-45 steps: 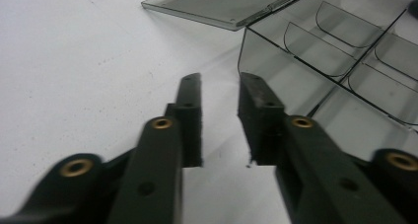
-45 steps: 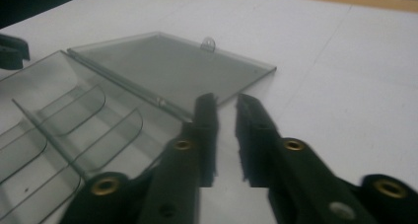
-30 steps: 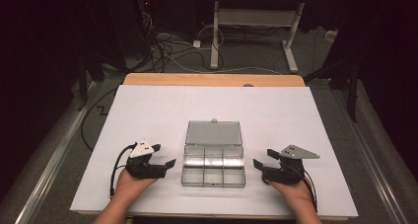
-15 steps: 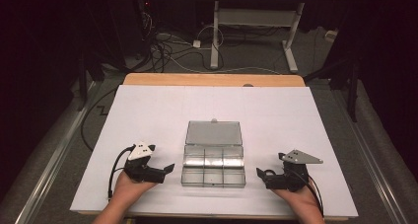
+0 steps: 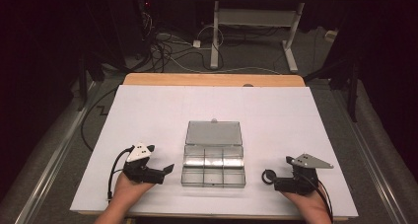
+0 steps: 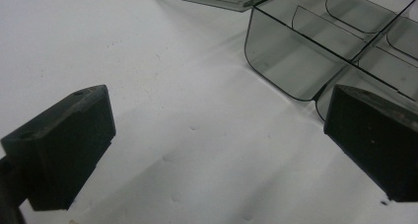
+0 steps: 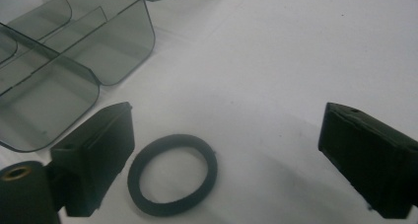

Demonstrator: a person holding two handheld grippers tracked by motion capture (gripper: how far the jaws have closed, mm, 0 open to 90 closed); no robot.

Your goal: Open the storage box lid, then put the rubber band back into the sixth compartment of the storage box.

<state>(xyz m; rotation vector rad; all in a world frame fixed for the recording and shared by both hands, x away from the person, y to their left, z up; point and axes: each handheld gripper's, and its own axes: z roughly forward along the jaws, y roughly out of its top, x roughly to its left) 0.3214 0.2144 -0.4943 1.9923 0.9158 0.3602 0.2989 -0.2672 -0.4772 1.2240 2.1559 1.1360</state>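
A clear plastic compartment box [image 5: 213, 165] lies in the middle of the white table with its lid [image 5: 213, 133] folded open behind it. My left gripper [image 5: 160, 159] is just left of the box, open, with nothing between its jaws [image 6: 217, 115]; the box's near corner [image 6: 296, 61] is beside its right jaw. My right gripper [image 5: 279, 172] is to the right of the box, also open [image 7: 229, 120]. A black rubber ring [image 7: 172, 181] lies flat on the table between its jaws, close to the left one and not gripped. In the high view the ring [image 5: 268, 176] sits just in front of that gripper.
The box's compartments [image 7: 74, 61] look empty. The white sheet [image 5: 162, 110] covers a wooden tabletop [image 5: 212, 79]. Beyond it, on the dark floor, are cables [image 5: 167, 46] and a desk frame [image 5: 251, 21]. The table's near edge runs just under both hands.
My right gripper has drawn back toward the near edge, and the black ring now lies in the open in front of it. The left gripper has shifted slightly toward the near edge.
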